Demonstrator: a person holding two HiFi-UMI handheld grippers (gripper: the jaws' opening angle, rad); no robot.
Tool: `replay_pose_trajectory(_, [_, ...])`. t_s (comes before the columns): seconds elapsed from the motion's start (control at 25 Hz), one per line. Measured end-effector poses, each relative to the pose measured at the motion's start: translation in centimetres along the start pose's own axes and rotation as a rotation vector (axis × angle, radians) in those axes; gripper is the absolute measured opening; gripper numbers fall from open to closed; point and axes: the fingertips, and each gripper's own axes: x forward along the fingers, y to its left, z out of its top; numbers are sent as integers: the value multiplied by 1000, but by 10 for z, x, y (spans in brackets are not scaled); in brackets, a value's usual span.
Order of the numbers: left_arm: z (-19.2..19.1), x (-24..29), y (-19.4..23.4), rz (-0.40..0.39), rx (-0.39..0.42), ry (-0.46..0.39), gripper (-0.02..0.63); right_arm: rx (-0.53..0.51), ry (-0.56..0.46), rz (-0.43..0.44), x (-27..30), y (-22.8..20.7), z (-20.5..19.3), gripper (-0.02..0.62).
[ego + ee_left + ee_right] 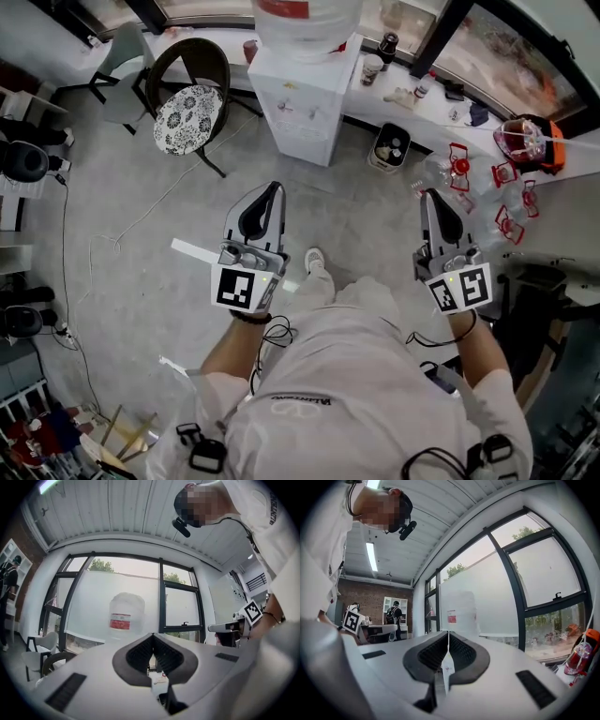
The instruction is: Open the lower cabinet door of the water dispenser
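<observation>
The white water dispenser (305,103) stands against the window counter ahead, with a large clear bottle (305,23) on top. Its lower cabinet door (302,141) looks closed. My left gripper (274,187) and right gripper (429,194) are held out side by side, well short of the dispenser, and both point toward it. In the left gripper view the jaws (153,635) meet with nothing between them, and the bottle (125,616) rises behind. The right gripper (448,632) is likewise shut and empty, with the bottle (458,611) beyond. The gripper bodies hide the door in both gripper views.
A dark chair with a patterned cushion (187,117) stands left of the dispenser. A small waste bin (389,147) sits to its right under the counter (422,103). Red-and-clear items (506,202) lie on the floor at right. A white strip (192,251) lies near my left gripper.
</observation>
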Motion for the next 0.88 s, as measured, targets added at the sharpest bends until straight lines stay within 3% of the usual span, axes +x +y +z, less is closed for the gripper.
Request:
replay_pose_trajectory(0.24, [-22,34,2,-21,-25,31,3,9,9,49,44,-7,-18,17])
replay_pose_trajectory(0.56, [-81,67,13,63,-36,64,3,60,14,104,101,-28,-71,17])
replay_pose_trajectory(0.72, [-152,79,14,63,4,70,3,74,20,161,116,-32,-137,17])
replay_pose_trajectory(0.88, [-250,99,18,72,-3,63,3,74,53,201,131,-45,-235,17])
